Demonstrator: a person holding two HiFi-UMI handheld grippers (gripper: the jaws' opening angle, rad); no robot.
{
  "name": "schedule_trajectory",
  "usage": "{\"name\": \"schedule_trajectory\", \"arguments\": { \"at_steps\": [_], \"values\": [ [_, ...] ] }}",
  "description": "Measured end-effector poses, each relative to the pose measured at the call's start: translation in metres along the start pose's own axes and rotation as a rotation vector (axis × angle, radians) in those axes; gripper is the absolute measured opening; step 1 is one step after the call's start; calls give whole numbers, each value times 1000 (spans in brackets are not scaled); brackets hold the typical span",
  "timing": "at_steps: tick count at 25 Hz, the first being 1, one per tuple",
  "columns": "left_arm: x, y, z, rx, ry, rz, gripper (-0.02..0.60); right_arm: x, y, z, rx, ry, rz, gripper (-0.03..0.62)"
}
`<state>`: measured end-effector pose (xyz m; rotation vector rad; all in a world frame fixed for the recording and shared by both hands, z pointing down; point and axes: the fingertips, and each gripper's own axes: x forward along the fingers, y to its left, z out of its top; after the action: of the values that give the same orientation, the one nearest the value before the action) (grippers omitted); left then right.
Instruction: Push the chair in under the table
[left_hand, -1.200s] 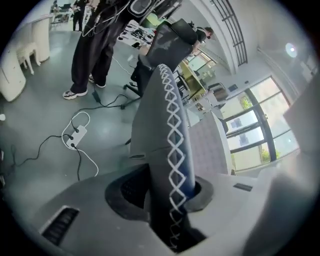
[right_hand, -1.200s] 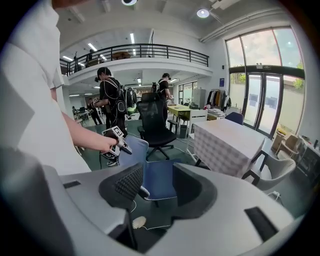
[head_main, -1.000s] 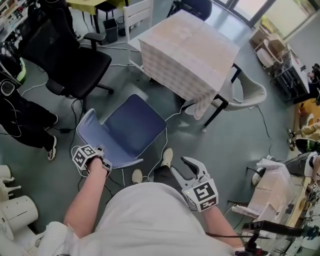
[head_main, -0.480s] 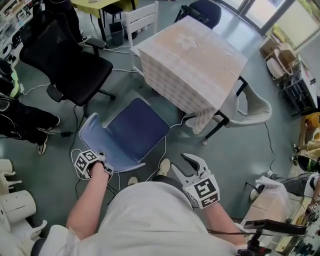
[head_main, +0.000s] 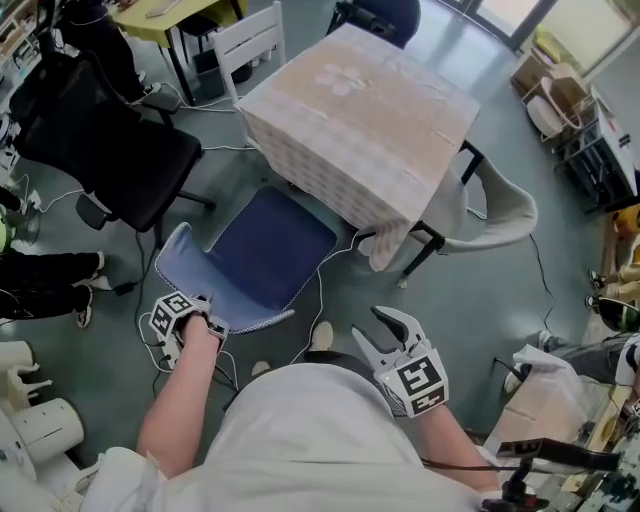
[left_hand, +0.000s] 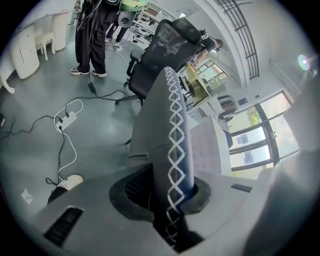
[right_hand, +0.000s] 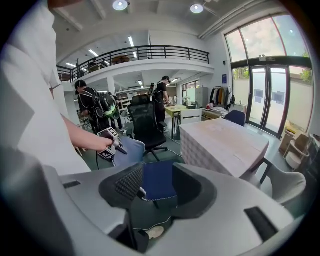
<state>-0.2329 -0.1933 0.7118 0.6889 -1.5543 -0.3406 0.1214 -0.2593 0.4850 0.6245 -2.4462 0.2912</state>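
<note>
I judge the push about half done. My left claw (head_main: 200, 303) is clamped on the top edge of the backrest of the blue fabric chair with white zigzag stitching (head_main: 268, 250); in the left gripper view that stitched rim runs straight down between the pads, which press on it from both sides. The front of the seat has reached the near side of the square surface draped in a pale, faintly patterned cloth (head_main: 365, 95) and looks to be just slipping beneath the hanging hem. Most of the seat and the whole backrest lie out in the open on the grey floor (head_main: 470, 290). What is left is a straight shove until the seat goes under and the backrest meets the cloth edge. The chair sits at an angle to that edge, so I would expect to square it up on the way in. My right claw (head_main: 372, 328) hangs close to my body with its jaws wide apart and nothing gripped; the blue seat only shows through the gap, well away from it. As for writing, the only bold marks are the black-and-white square codes on each claw's cube. I find no brand or label on chair or cloth. Any signs in the far background are too small and warped for me to read, if print is there at all.
</note>
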Motion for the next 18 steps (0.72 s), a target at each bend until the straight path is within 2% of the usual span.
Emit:
{"name": "schedule_trajectory", "arguments": {
  "at_steps": [12,18],
  "values": [
    [61,-90,-20,-8,-2,-18,86,-30,-82,-23,79,-8,-46,192],
    [90,-128,-25,1,1,-24,89,-41,-106,-34,110,-19,-83,192]
  ]
}}
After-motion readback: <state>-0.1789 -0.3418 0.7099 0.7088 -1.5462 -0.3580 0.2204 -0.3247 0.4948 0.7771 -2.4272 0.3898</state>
